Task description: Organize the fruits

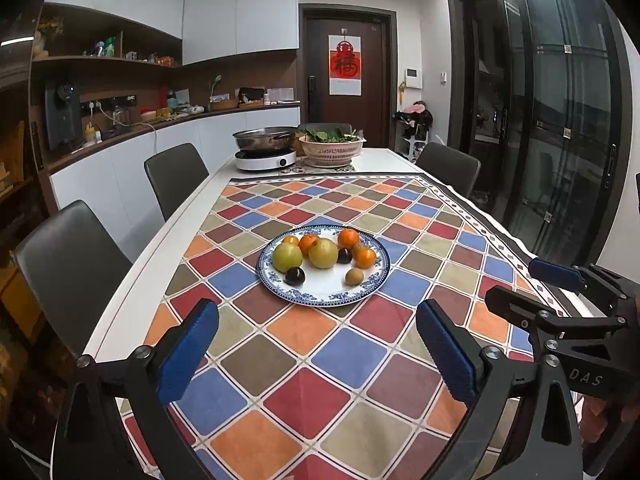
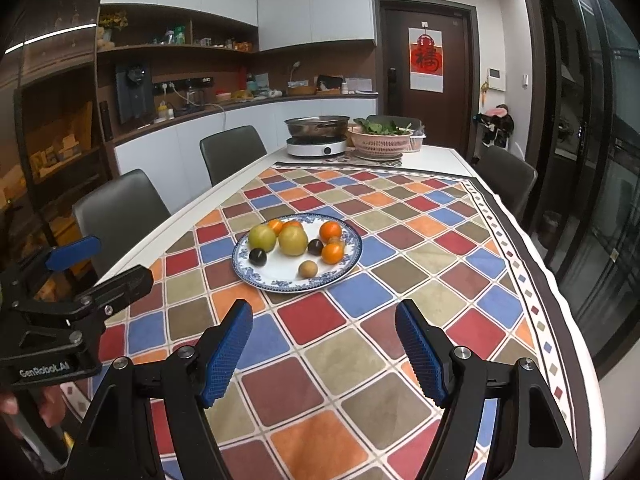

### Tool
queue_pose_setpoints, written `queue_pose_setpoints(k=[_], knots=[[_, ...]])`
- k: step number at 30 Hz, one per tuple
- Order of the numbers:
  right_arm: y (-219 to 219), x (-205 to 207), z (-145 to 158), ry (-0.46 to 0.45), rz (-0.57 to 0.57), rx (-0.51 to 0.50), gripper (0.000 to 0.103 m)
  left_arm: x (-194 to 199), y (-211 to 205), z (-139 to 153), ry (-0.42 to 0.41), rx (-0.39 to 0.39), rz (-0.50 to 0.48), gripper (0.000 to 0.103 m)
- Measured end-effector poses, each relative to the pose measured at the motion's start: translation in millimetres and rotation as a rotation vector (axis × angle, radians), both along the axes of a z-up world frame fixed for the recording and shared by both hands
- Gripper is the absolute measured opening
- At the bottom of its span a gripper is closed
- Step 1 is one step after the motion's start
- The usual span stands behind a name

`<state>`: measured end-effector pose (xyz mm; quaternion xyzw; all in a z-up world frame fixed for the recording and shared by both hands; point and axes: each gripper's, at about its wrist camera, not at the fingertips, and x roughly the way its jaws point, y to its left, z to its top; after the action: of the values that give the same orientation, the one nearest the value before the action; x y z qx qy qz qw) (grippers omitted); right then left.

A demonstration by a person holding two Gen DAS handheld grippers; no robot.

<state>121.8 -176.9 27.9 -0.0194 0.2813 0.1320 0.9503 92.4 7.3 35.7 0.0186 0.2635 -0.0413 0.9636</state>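
The left gripper (image 1: 318, 344) is hovering above the near end of the checkered tablecloth (image 1: 316, 396), its 2 blue-padded fingers (image 1: 188, 352) spread wide apart with nothing between them, both pointing forward toward the plate (image 1: 332, 290). The right gripper (image 2: 324, 348) is hanging alongside it in the same way, jaws standing apart and holding nothing, aimed along the cloth (image 2: 344, 364) at the plate (image 2: 280, 276). Each tool is showing in the other's view: the right gripper (image 1: 532, 284) is poking in from the right edge of the left wrist view, and the left gripper (image 2: 104, 264) is coming in from the left edge of the right wrist view, with a bit of the person's hand (image 2: 52, 404) gripping the handle below it. The blue-and-white plate is sitting on the cloth ahead of both grippers, well apart from the fingertips. On it are lying 2 large yellow-green fruits (image 1: 323, 253) side by side, several small oranges (image 1: 365, 257) behind and to the right of them, 2 dark purple fruits (image 1: 295, 276) and 1 small brown fruit (image 1: 354, 277) near the front rim. At the far end of the table a metal pot (image 1: 265, 138) is resting on a white cooker (image 1: 265, 160), just beside a pink colander (image 1: 331, 151) of leafy greens. Grey chairs (image 1: 176, 176) are standing along the table.
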Motion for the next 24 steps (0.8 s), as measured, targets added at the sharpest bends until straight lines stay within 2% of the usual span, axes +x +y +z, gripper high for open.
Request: queue_pose_setpoints(k=[24], knots=[[-1.9, -23.7, 2.4, -0.016, 0.001, 0.004, 0.074, -21.5, -3.3, -1.9, 0.011, -0.008, 0.017, 0.103]])
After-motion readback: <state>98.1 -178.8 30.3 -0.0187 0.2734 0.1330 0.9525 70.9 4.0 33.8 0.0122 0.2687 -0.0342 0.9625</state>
